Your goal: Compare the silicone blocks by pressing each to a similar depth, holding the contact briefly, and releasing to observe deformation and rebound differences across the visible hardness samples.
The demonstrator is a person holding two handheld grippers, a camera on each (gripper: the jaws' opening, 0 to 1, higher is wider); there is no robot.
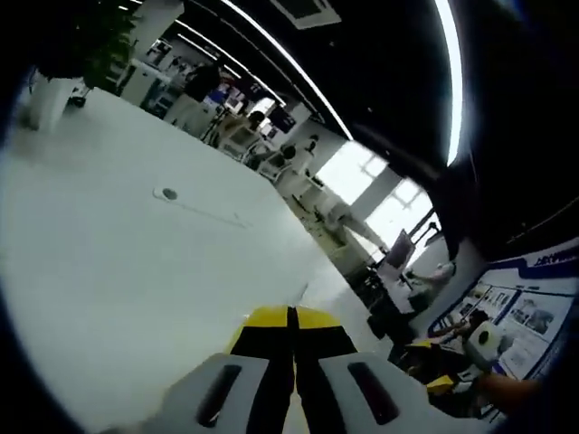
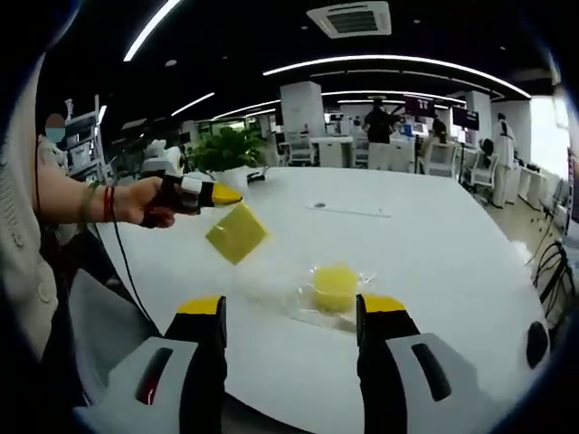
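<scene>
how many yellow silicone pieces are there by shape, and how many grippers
square yellow block, held up by the left gripper: 1
round yellow block on clear wrapping on the table: 1
grippers, left and right gripper: 2
total: 4

Two grippers raised, one closed, one spread

The left gripper (image 1: 291, 318) had its yellow-tipped jaws pressed together; in the right gripper view a hand (image 2: 149, 201) held it out. The right gripper (image 2: 291, 312) stood with jaws wide apart.
</scene>
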